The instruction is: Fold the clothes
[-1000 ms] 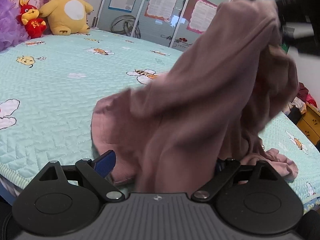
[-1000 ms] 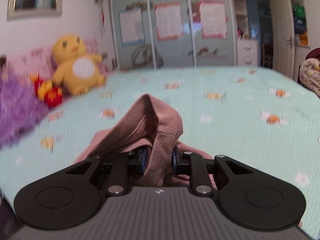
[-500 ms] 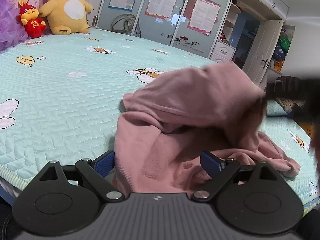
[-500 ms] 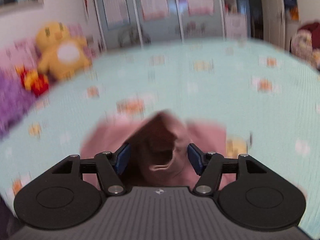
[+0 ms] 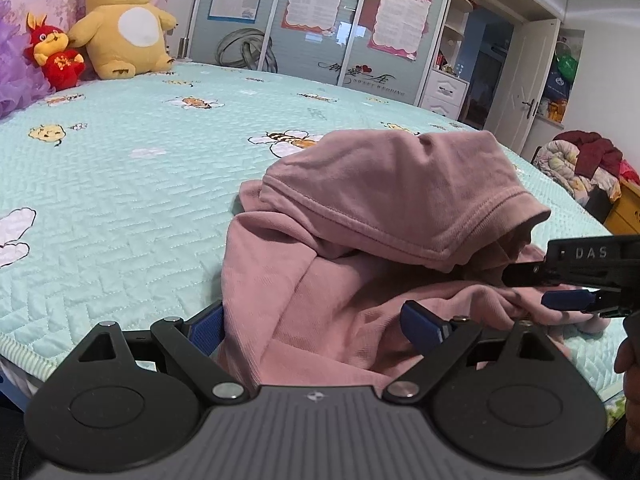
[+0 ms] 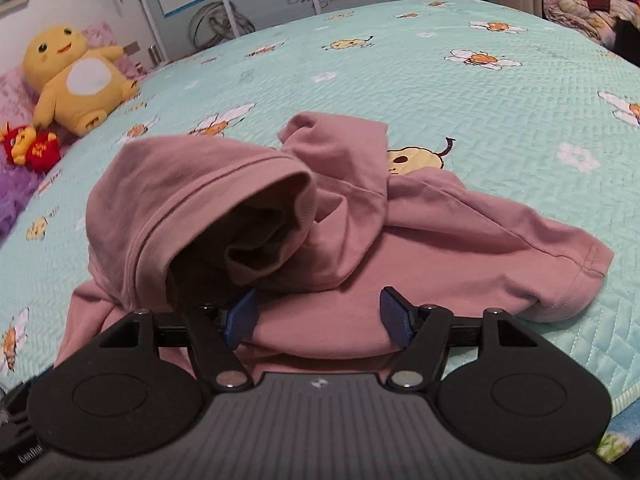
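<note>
- Jaws: we see both sets spread wide with nothing clamped. The left gripper (image 5: 314,322) has pink cloth lying loose between its blue pads; the right gripper (image 6: 318,318) hovers just over the cloth edge.
- Bed (image 5: 120,184): one, under a mint quilted cover with bee prints. It carries everything below.
- Pink garment (image 5: 360,248): one, lying near the front edge of the bed in a crumpled heap. A hemmed part arches up like a hood (image 6: 192,192) over the rest, and one hemmed end (image 6: 560,272) trails off to the right.
- Step in hand, as we judge it: the heap is neither flat nor squared, so it fits either a spread still to be made or a fold gone slack. For a clean result, we would take hold of hemmed edges rather than mid-cloth, keep the two grips well apart, and hold the cloth taut so that no layer bunches underneath.
- Count of soft toys at the far side: one yellow plush (image 5: 124,20), one red plush (image 5: 54,56).
</note>
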Demonstrator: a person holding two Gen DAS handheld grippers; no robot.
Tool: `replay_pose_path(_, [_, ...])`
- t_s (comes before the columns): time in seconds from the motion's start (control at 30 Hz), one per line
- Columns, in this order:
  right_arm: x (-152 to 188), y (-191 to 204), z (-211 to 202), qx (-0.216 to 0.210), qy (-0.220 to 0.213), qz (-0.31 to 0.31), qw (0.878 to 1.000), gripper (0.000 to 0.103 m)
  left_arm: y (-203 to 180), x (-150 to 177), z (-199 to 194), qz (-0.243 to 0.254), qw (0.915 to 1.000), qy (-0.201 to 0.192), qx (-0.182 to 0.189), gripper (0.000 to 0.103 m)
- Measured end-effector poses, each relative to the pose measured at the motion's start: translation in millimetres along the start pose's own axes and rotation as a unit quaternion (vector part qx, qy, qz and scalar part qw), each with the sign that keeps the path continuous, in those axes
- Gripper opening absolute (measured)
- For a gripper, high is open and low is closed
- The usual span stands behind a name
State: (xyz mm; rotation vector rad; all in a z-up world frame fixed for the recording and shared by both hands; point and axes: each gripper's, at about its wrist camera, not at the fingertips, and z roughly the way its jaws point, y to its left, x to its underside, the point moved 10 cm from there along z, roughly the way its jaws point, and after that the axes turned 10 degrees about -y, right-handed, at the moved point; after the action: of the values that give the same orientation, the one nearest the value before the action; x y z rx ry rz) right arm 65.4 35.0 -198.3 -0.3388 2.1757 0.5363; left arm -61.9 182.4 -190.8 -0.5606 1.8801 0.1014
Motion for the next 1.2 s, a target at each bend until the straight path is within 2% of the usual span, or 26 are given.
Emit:
replay_pose_path(0.2, [6, -6, 3, -0.027, -0.02, 0.006, 0.999, 0.072, -9, 0, 0, 0.019, 0.9996, -0.017, -0.01, 0.094])
replay_pose_path(0.53, [17, -15, 7, -0.071, -0.054, 0.012, 0.996, 0.077, -23, 16, 11, 0.079, 0.9959, -0.01, -0.045, 0.101])
replay_pose_path(0.7, [21, -7, 5, -0.069, -0.072, -0.025, 0.995, 0.081, -26, 15, 9, 0.094, 0.9933, -0.027, -0.061, 0.101])
replay_pose_path(0.83, [19, -4, 2, -0.059, -0.071, -0.026, 0.995, 0.081, -31, 11, 4, 0.109, 0.9903, -0.05, -0.07, 0.1])
replay_pose_path(1.1, [14, 4, -11, -0.096, -0.069, -0.012, 0.993, 0.081, -49, 2, -10, 0.146, 0.9821, -0.092, -0.075, 0.1])
replay_pose_path(1.2, [16, 7, -14, -0.099, -0.067, -0.016, 0.993, 0.081, -57, -8, -18, 0.147, 0.9807, -0.112, -0.063, 0.1])
